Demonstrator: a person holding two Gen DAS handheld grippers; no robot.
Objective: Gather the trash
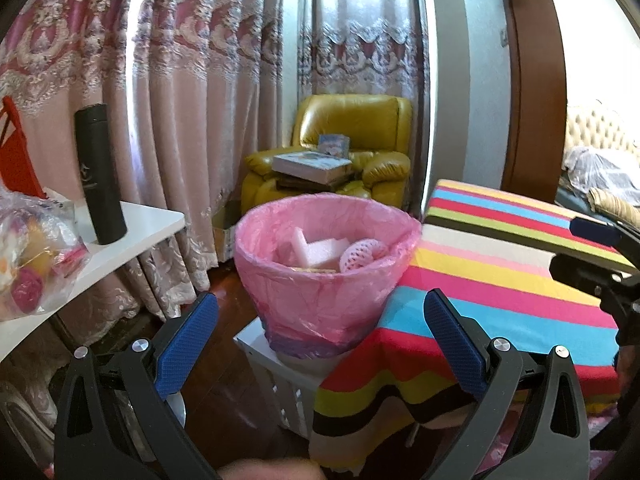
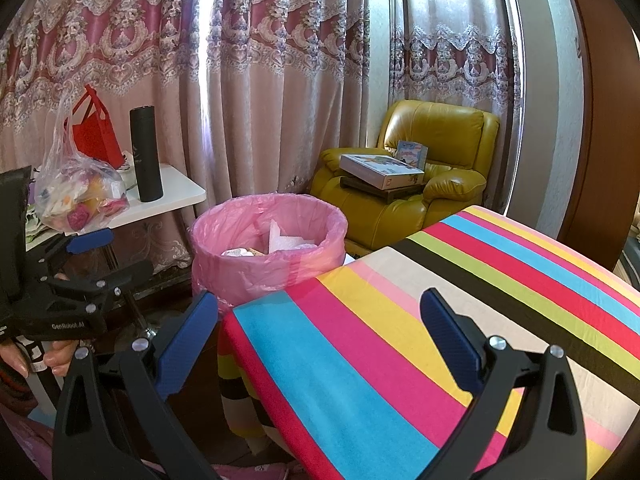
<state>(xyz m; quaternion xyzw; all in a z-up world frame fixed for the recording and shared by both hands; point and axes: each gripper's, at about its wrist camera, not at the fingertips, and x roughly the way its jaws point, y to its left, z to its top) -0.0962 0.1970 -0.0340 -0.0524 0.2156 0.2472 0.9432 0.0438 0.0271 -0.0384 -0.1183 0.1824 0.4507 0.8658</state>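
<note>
Left wrist view showed the pink-lined trash bin [image 1: 326,268] straight ahead of the left tool [image 1: 320,332], standing on a low white stand [image 1: 280,376] just beside the corner of the table with the striped cloth [image 1: 500,292]. Inside the bin lay white foam blocks [image 1: 320,250] and a pink foam net [image 1: 364,254]. The left tool's blue pads [image 1: 188,344] stood wide apart with nothing between them, hovering short of the bin. The right tool [image 2: 320,332] was likewise spread wide and empty, over the near corner of the striped cloth, with the bin beyond and to its left.

To the left stood a white side table [image 1: 132,236] carrying a black flask [image 1: 100,176], a clear plastic bag of colourful items [image 1: 36,264] and a red bag [image 1: 16,156]. Behind the bin sat a yellow armchair [image 1: 352,140] stacked with boxes [image 1: 312,166], against patterned pink curtains [image 1: 180,80]. In the right wrist view a hand [image 2: 36,356] gripped the left tool's handle at the left edge.
</note>
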